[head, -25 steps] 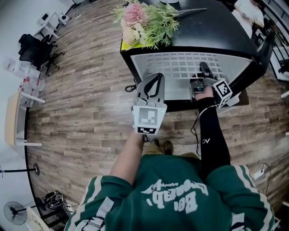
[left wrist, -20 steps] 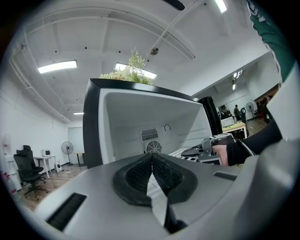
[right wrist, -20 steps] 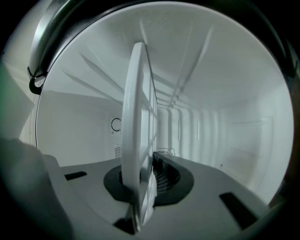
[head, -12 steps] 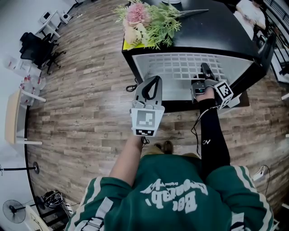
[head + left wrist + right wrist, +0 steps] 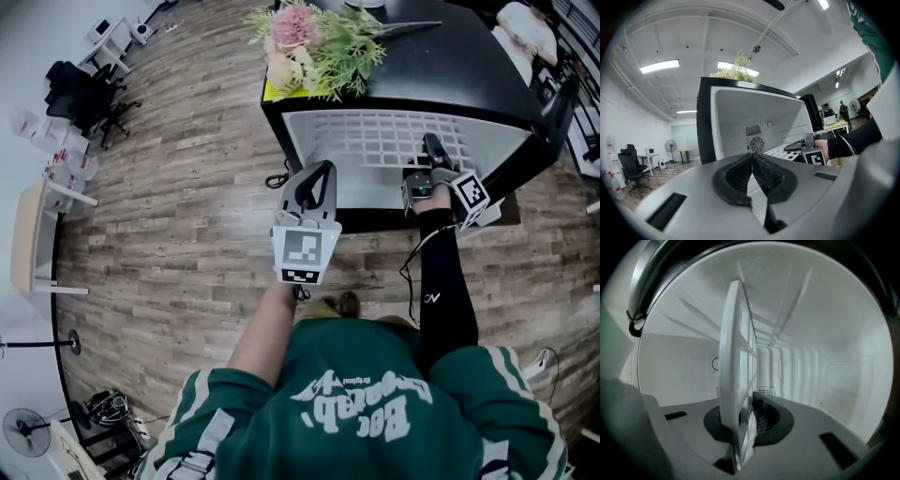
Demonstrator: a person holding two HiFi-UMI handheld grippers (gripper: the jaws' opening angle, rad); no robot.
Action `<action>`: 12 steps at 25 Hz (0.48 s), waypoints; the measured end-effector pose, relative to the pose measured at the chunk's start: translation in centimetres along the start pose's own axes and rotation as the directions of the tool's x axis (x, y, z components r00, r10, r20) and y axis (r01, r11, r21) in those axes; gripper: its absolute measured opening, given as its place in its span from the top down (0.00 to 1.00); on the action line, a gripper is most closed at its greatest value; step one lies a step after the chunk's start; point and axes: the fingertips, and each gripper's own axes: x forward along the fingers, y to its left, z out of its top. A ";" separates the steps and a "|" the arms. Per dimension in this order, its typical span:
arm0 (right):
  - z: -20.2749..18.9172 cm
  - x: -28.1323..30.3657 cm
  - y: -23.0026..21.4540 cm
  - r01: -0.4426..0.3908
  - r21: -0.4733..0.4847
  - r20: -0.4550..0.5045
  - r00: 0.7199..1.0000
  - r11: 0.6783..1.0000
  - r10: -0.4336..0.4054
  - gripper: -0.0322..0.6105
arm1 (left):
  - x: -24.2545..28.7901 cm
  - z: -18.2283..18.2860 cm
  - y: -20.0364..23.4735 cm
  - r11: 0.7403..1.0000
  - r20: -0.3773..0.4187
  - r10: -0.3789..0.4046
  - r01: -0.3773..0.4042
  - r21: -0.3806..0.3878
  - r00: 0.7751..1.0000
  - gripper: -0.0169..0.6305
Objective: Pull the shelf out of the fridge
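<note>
Risk of jamming ahead. Right gripper clamped on front edge of white shelf, lying inside fridge, toward right side only. Left gripper pressed shut on nothing, hovering outside. Pulling from 1 side likely to skew shelf in rails, or to slip thin edge from pads.

a bouquet of pink flowers and green leaves lies over a yellow sheet. on the brown wood-plank floor, a black office chair stands near the far left corner, a light wooden table by the left edge, and a white pedestal fan at the near left corner.
</note>
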 end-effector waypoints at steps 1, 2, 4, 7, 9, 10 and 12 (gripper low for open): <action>0.0 0.0 0.0 -0.002 0.000 -0.003 1.000 1.000 0.002 0.89 | 0.0 0.0 0.0 1.000 0.000 0.000 0.000 0.000 1.000 0.95; 0.0 0.0 0.1 -0.002 -0.001 -0.006 1.000 1.000 0.002 0.89 | 0.0 0.1 0.1 1.000 0.001 0.001 -0.001 -0.001 1.000 0.95; -0.1 -0.1 0.1 -0.002 -0.005 -0.013 1.000 1.000 0.002 0.89 | 0.0 0.1 0.1 1.000 0.005 0.003 -0.003 -0.003 1.000 0.95; -0.1 -0.2 0.0 0.001 -0.012 -0.023 1.000 1.000 -0.001 0.89 | 0.0 0.3 0.4 1.000 0.007 0.007 -0.007 -0.001 1.000 0.95; -0.1 -0.2 0.1 0.000 -0.015 -0.025 1.000 1.000 -0.001 0.89 | -0.1 0.3 0.6 1.000 0.009 0.010 -0.010 -0.001 1.000 0.95; -0.1 -0.2 0.1 0.001 -0.017 -0.025 1.000 1.000 -0.001 0.89 | -0.1 0.3 0.7 1.000 0.009 0.011 -0.011 -0.002 1.000 0.95; 0.0 -0.2 0.1 0.003 -0.024 -0.027 1.000 1.000 -0.003 0.89 | -0.1 0.3 0.8 1.000 0.008 0.015 -0.015 -0.007 1.000 0.95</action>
